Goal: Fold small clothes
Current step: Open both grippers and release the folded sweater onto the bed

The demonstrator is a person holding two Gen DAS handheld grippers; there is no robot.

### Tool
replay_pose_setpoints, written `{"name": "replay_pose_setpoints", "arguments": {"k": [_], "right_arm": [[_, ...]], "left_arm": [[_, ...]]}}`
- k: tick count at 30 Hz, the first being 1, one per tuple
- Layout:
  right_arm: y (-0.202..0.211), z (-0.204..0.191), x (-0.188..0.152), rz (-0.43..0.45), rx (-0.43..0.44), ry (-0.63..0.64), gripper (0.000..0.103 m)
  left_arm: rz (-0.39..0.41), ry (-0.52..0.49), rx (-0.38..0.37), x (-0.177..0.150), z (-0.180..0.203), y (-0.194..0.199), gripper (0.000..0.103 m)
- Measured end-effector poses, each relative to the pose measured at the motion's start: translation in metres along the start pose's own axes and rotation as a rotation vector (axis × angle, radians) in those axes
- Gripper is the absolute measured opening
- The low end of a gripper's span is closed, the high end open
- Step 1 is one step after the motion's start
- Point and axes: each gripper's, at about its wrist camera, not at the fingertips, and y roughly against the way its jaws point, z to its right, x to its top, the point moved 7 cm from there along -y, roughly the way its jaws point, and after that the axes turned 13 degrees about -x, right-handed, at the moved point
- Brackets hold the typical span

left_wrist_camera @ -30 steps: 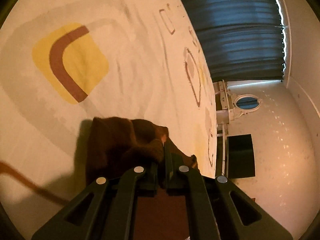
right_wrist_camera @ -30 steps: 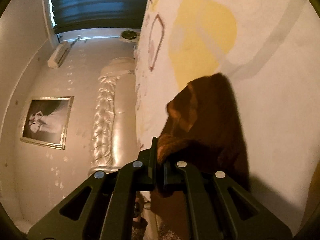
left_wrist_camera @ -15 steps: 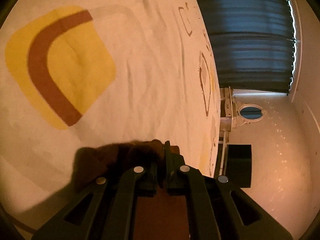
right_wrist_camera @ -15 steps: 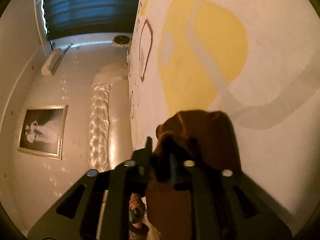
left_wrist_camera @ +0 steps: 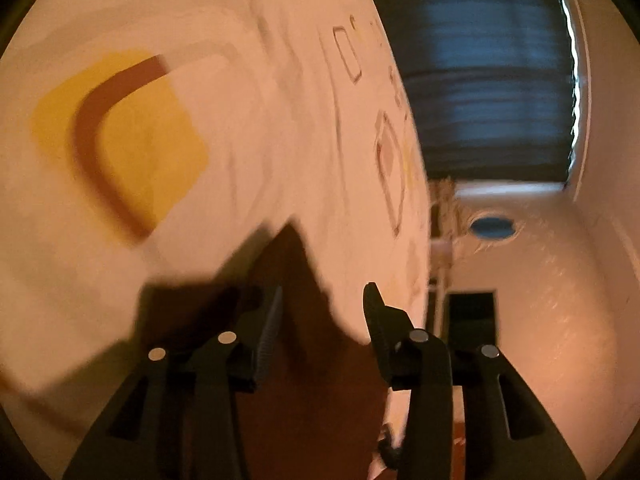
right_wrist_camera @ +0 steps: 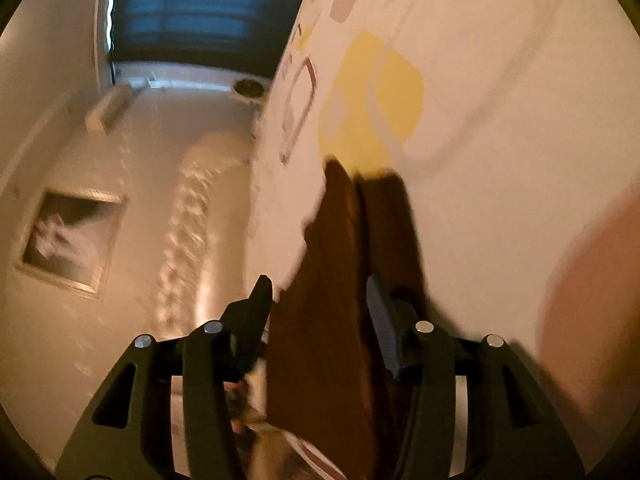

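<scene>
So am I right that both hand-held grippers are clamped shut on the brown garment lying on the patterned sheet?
Not quite: both wrist views show the left hand-held gripper and right hand-held gripper open, jaws spread either side of the brown garment, which does lie on the patterned sheet.

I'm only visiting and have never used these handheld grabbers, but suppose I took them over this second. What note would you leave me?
Left gripper: open, holding nothing, with the brown cloth lying between its fingers.
Right gripper: open too, with the same brown cloth lying between its fingers.
The cloth lies on the patterned bedsheet, near a yellow patch.
Done: both grippers were clamped on the cloth a moment ago and have let go, so one fold appears laid down.
Left: the pictures are blurred, so check that the fold lies flat, then make any further fold it needs.
</scene>
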Motion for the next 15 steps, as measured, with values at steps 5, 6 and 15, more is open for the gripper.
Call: {"name": "replay_pose_setpoints", "arguments": {"k": [5,6,15], "right_arm": [[0.019,0.008,-0.054,-0.042,-0.133,0.128,0.048],[0.020,0.007,-0.063,-0.056,-0.140,0.144,0.046],[0.014,0.002,-0.108,-0.140,-0.194,0.280,0.004]], "left_arm": [[-0.036,-0.114,0.052,-0.051,0.008,0.035,0.049],[-0.041,-0.136,0.059,-0.063,0.009,0.043,0.050],[-0.074,-0.263,0.163,-0.106,0.002,0.057,0.051]]}}
